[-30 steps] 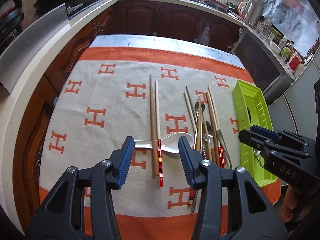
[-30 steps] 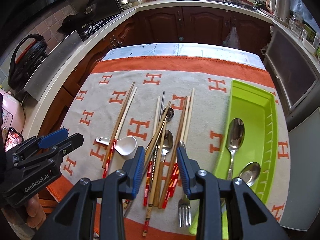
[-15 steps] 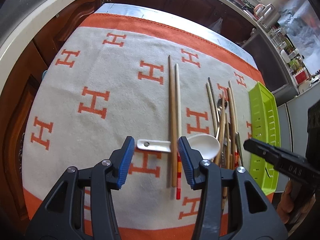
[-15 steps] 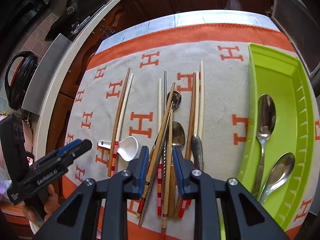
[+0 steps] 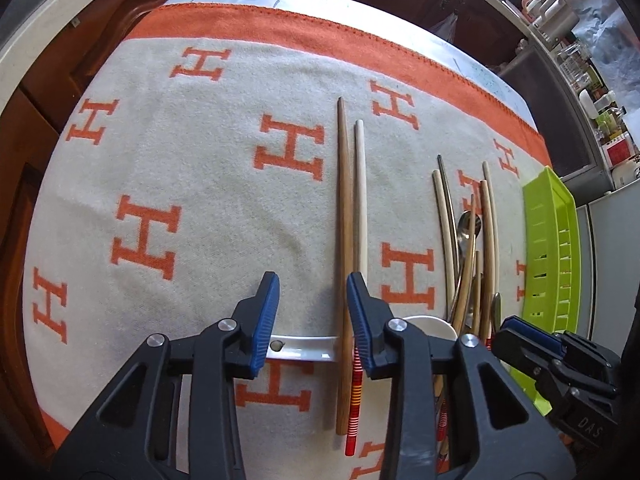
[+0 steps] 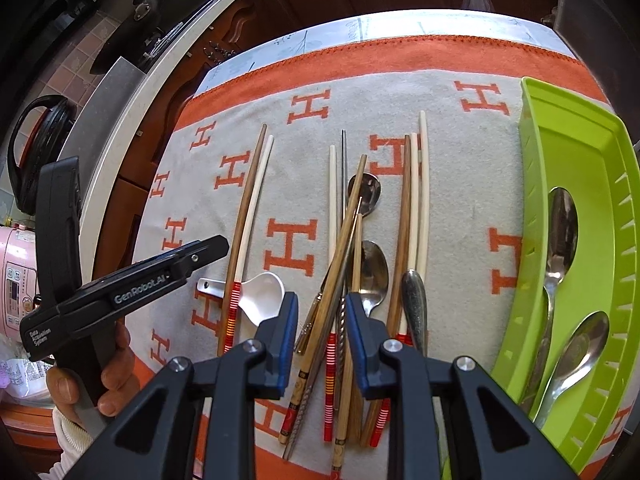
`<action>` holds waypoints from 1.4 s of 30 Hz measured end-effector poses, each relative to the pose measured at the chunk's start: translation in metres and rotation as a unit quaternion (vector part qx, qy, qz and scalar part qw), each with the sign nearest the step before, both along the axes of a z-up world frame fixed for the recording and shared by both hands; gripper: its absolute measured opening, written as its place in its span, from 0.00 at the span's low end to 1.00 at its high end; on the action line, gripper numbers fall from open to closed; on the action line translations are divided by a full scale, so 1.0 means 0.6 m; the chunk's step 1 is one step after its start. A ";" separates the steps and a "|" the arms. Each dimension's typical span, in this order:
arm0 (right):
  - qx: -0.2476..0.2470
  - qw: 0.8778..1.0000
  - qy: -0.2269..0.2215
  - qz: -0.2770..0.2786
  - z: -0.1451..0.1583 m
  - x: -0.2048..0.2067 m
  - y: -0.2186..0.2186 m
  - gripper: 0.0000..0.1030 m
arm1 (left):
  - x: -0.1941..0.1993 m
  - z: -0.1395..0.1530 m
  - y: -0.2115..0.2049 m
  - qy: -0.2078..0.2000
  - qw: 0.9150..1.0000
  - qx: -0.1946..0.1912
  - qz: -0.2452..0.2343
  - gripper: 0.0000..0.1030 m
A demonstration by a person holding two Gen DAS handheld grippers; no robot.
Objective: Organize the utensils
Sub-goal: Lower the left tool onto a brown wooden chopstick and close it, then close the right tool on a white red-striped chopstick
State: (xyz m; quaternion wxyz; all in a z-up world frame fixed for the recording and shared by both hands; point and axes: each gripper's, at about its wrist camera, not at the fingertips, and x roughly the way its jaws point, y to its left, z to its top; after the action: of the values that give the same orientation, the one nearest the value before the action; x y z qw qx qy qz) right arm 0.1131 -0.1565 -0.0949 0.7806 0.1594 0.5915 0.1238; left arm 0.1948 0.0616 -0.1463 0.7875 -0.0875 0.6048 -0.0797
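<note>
Two grippers, both with jaws apart and empty: my left gripper (image 5: 312,320) straddles the white spoon (image 6: 256,298) handle and the chopstick pair (image 5: 352,240) lying across it; my right gripper (image 6: 322,332) brackets the heaped chopsticks (image 6: 340,272). I judge this the reach-to-pick step; next I lower, close, carry to the green tray (image 6: 592,152). The spoon's bowl is mostly hidden behind my left gripper.

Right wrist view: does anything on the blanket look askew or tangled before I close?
Yes. The middle pile of wooden chopsticks lies crossed, not parallel, over two steel spoons. To its left, a chopstick pair rests across the white ceramic spoon's handle, pinning it. The green plastic tray holds two spoons tidily.
</note>
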 end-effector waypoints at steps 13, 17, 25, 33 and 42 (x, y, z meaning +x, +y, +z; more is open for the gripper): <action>-0.007 1.000 -0.007 0.006 0.002 -0.002 0.006 0.23 | 0.014 -0.004 -0.008 0.000 1.000 0.009 -0.001 0.31; -0.013 1.000 -0.011 0.009 0.005 -0.003 0.008 0.23 | 0.017 -0.012 -0.017 0.008 1.000 0.018 -0.006 0.31; -0.018 1.000 -0.015 0.015 0.011 -0.001 0.025 0.23 | 0.025 -0.015 -0.021 -0.010 0.999 0.038 0.002 0.05; -0.025 0.999 -0.036 0.031 0.028 0.024 0.073 0.23 | 0.003 0.013 0.029 -0.030 0.999 -0.013 0.029 0.04; -0.036 0.999 -0.012 0.034 -0.008 0.068 0.132 0.23 | -0.043 0.059 0.091 -0.056 0.997 -0.023 0.047 0.04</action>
State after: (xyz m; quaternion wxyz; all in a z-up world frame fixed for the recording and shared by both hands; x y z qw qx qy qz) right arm 0.1537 -0.0772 -0.0996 0.7880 0.1092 0.5916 0.1311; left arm 0.1687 0.1163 -0.1109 0.8210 -0.1290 0.5527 -0.0614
